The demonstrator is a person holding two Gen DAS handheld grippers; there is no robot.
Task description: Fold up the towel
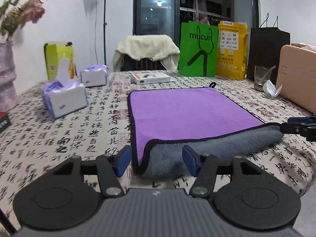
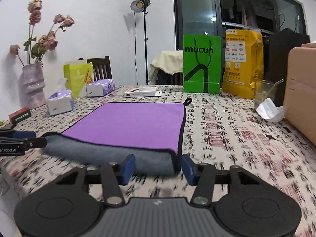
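Jaws released on both — left gripper and right gripper each sit spread at a near corner of the purple towel, gripping nothing. Towel lies flat on the desk, near edge rolled over, grey underside up. Likely positioned to pinch both corners and carry the fold away — not yet grasped.

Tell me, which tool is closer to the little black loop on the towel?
Right. The right tool sits at the towel's near right corner, on the same side as the loop. The left tool is at the near left corner, diagonally across from it.
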